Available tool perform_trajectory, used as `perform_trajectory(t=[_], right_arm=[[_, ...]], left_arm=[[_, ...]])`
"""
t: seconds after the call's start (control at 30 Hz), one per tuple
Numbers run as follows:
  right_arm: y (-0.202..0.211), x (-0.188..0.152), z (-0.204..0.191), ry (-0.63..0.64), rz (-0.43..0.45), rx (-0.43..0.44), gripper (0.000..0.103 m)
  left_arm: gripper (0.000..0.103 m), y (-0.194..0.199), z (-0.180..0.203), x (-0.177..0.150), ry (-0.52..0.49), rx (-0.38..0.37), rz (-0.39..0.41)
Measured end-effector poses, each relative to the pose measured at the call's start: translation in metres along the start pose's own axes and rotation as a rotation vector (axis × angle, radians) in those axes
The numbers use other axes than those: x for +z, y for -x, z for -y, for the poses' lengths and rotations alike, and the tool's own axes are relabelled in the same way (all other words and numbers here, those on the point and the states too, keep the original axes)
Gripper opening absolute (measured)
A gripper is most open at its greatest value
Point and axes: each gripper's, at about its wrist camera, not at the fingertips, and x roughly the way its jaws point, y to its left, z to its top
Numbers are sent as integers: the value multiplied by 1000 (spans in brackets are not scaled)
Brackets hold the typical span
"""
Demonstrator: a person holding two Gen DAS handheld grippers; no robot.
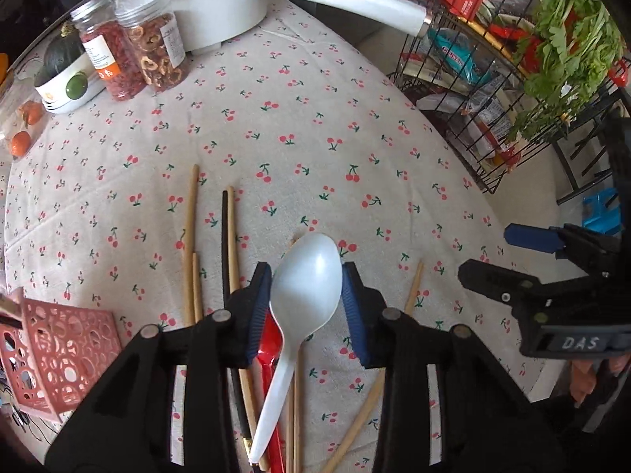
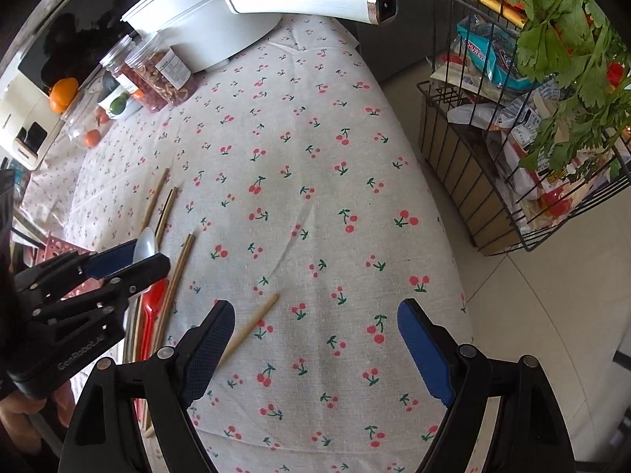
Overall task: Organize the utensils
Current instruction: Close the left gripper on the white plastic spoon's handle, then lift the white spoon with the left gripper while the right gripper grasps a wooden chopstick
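Nearest the left wrist camera, the left gripper [image 1: 307,295] has its blue pads on either side of the bowl of a white plastic spoon [image 1: 305,287]; both pads look to touch the bowl's edges, so I judge the fingers clamped on it, though whether the spoon is already off the cloth I cannot tell. Its handle runs back toward the camera over a red utensil [image 1: 272,358] (only part of it shows, so spoon or fork is unclear) and a loose heap of chopsticks. Several pale wooden chopsticks [image 1: 191,244] and one dark one [image 1: 225,252] lie roughly parallel just left of the spoon, and another pale stick [image 1: 412,295] slants off to its right. The right gripper [image 2: 315,351] hovers with its fingers wide apart over bare cherry-print tablecloth [image 2: 315,197], holding nothing; a single chopstick [image 2: 252,325] lies beside its left finger. At the left edge of the left view sits a pink perforated holder [image 1: 59,351], with the ends of a couple of utensils seeming to poke in at its far corner. As a judgement, the sorting is at an early stage: most chopsticks, the red piece and the white spoon remain outside the holder. Farther back stand two clear jars [image 1: 130,59], a white pot with a long handle [image 1: 221,4], and a wire rack of packets and greens [image 1: 512,79] off the table's right.
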Motion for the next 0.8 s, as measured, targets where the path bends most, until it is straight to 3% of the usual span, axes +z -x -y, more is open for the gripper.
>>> perform_trajectory(t=[0.1,0.23,0.47,0.67,0.73,0.8], right_arm=[[-16,-5,-8,-28,-57,40,85],[-39,-15,-29,-21,-146,41,68],[-49,-36,-88,157,-59,-205,63],[-44,-42,-102,145,-29,-186,39],[-43,-42,-104,144,-20,-173,23],[-44,-44,-109,145,-18,-172,19]], left_arm=[[38,37,-8,-12,15,-4,82],[38,74,-17,-28,54,-31,180],[38,111,-40,-69,117,-70,299],[38,124,-73,-93,200,-115,349],[38,131,-82,-101,217,-127,365],[38,137,-88,-107,226,-128,379]])
